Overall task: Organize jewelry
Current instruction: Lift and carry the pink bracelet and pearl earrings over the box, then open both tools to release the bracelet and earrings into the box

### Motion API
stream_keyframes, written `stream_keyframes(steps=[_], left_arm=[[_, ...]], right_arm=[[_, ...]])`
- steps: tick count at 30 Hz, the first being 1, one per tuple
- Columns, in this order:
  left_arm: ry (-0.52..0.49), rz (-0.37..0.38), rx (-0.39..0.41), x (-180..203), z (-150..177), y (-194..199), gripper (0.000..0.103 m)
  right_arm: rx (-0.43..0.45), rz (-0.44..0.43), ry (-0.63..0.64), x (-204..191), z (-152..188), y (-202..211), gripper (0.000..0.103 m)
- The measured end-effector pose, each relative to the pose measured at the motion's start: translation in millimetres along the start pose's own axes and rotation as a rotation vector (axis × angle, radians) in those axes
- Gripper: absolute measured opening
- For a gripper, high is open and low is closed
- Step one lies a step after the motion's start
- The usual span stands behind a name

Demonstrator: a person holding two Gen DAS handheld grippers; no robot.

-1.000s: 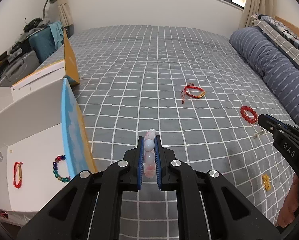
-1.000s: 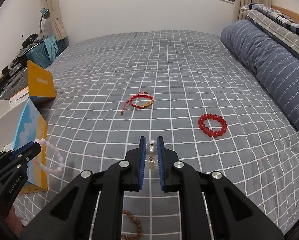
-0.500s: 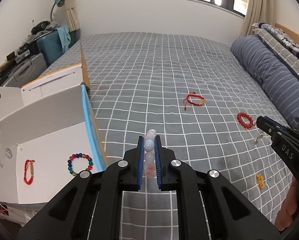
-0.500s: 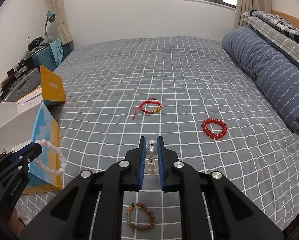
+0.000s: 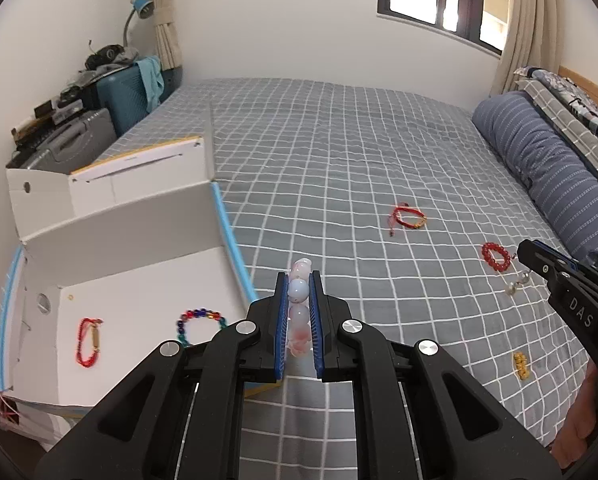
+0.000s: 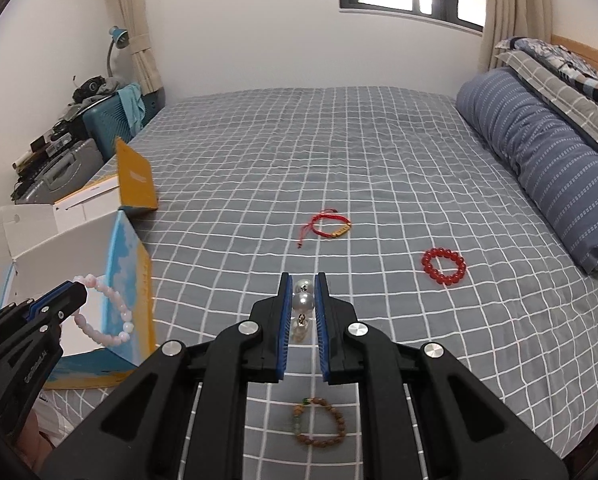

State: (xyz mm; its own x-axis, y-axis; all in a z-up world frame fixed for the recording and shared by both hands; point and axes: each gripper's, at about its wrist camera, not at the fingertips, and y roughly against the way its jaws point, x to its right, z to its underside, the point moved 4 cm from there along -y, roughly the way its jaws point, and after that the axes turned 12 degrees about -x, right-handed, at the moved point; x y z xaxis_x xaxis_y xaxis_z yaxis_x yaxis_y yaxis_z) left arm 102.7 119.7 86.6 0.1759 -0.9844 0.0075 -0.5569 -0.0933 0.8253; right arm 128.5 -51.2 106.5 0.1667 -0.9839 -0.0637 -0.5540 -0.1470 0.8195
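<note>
The left hand-held gripper (image 5: 298, 312) is clamped on a pale pink beaded bracelet (image 5: 299, 300), carried in the air just right of an open white cardboard box with blue edging (image 5: 139, 240) — likely its destination, since a red cord bracelet (image 5: 86, 342) and a multicoloured bead bracelet (image 5: 199, 320) already lie inside. The right hand-held gripper (image 6: 301, 312) is clamped on a silver pearl earring (image 6: 303, 300). Ahead of it on the grey checked bed (image 6: 299, 160) wait a red bead bracelet (image 6: 444, 267) and a red string bracelet (image 6: 331, 227); below it, a brown wooden bead bracelet (image 6: 319, 420).
</note>
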Motion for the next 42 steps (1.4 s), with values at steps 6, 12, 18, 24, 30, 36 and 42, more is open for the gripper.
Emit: stream_keyframes(steps=[6,12,18,24,30,36,42], left_arm=[[0.017,-0.036,0.012,-30.2,0.8,13.7,0.010],[0.059,-0.077,-0.011,-77.1,6.1,18.0,0.010],[0.120,-0.124,-0.013,-131.7,12.3,26.5,0.010],[0.195,-0.159,-0.021,-184.7,19.5,29.8,0.010],[0.241,-0.185,-0.042,-223.2,29.9,23.9,0.010],[0.282,-0.202,-0.077,-250.1,40.3,7.4,0.010],[0.297,-0.201,-0.120,-263.3,49.2,-15.5,0.010]], right_arm=[[0.001,-0.047,0.022,-31.1,-4.5,6.9,0.011],[0.017,-0.051,0.086,-77.6,-8.8,12.4,0.011],[0.004,-0.114,0.124,-127.8,-9.6,4.3,0.011],[-0.008,-0.143,0.208,-192.5,-8.0,-5.7,0.011],[-0.037,-0.172,0.255,-237.8,-2.9,-22.7,0.011],[-0.081,-0.187,0.290,-269.0,6.6,-47.4,0.011],[-0.134,-0.185,0.308,-286.9,18.8,-75.7,0.011]])
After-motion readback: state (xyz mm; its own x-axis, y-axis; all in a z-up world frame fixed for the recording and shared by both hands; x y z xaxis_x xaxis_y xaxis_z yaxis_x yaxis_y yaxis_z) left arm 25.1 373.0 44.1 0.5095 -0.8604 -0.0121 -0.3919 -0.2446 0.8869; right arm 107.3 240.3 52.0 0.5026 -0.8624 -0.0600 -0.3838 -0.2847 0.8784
